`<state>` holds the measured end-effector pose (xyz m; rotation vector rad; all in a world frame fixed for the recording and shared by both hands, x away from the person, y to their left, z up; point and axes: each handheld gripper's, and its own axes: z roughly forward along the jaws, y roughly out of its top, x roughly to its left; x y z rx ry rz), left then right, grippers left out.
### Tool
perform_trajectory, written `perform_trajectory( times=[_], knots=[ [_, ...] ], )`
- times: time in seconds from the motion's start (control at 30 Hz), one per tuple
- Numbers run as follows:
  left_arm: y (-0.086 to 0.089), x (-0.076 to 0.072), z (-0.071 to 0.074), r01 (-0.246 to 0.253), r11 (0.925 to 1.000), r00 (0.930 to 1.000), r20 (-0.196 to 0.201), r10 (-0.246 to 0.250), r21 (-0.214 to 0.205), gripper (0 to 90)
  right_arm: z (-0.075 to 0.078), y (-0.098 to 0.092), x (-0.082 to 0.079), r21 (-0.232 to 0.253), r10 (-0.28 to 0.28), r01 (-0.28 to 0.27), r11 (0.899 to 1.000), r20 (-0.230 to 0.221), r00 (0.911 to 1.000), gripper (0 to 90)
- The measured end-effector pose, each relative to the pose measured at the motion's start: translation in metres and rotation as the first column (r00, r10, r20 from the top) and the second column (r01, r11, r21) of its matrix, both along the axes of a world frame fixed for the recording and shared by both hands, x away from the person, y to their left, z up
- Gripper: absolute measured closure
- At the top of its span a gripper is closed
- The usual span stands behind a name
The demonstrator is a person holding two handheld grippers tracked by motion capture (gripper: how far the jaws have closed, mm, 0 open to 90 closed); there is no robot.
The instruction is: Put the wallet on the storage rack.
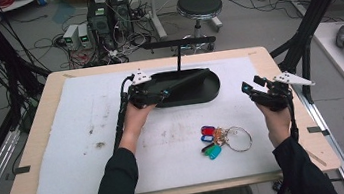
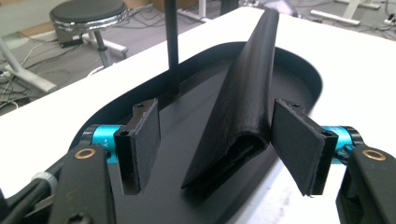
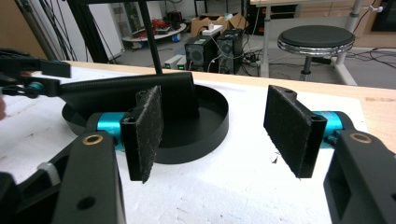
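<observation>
A black oval tray [image 1: 213, 90] with an upright post [image 1: 178, 58] sits at the back middle of the white mat. A long black curved bar [image 1: 185, 80] lies slanted in it, its far end resting on the rim. My left gripper [image 1: 162, 94] is at the tray's left end. In the left gripper view its jaws [image 2: 219, 144] stand open around the bar's near end [image 2: 247, 84], the left pad clearly apart from it. My right gripper [image 1: 249, 89] hovers at the table's right side, open and with nothing in it [image 3: 217, 135], facing the tray [image 3: 198, 144].
A key ring with several coloured tags [image 1: 221, 138] lies on the mat [image 1: 81, 154] at the front, between my two forearms. Beyond the table stand a round stool [image 1: 199, 6], computer boxes [image 1: 108, 12] and loose cables on the floor.
</observation>
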<state>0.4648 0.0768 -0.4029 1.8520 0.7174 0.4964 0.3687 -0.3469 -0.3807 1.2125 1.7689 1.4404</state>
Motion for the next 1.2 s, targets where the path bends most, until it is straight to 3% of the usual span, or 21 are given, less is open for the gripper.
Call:
perform_trajectory(
  times=[0.3,0.4,0.7,1.1,1.2],
  knots=[
    [0.020,-0.025,0.014,-0.007,0.9990,0.9984,0.056,0.010,-0.043,34.7,0.000,0.000,-0.001,-0.001,-0.002,0.002,1.000,-0.002,1.0000,38.0],
    [0.033,-0.040,0.019,-0.013,0.9974,0.9964,0.082,0.018,-0.071,34.7,0.000,0.000,-0.001,-0.002,0.003,-0.003,1.000,-0.003,1.0000,37.8],
    [0.060,-0.076,0.020,-0.016,0.9966,0.9924,0.120,0.026,-0.081,34.5,0.000,0.001,-0.002,-0.015,0.022,-0.022,1.000,-0.017,0.9996,36.2],
    [0.090,-0.126,0.004,-0.054,0.9944,0.9941,0.089,0.062,-0.091,31.8,0.003,0.005,-0.008,-0.050,0.044,-0.044,0.998,-0.012,0.9990,34.2],
    [0.095,-0.136,0.003,-0.080,0.9935,0.9923,0.088,0.087,-0.081,31.6,0.003,0.004,-0.012,-0.083,0.053,-0.055,0.995,-0.018,0.9984,34.0]
  ],
)
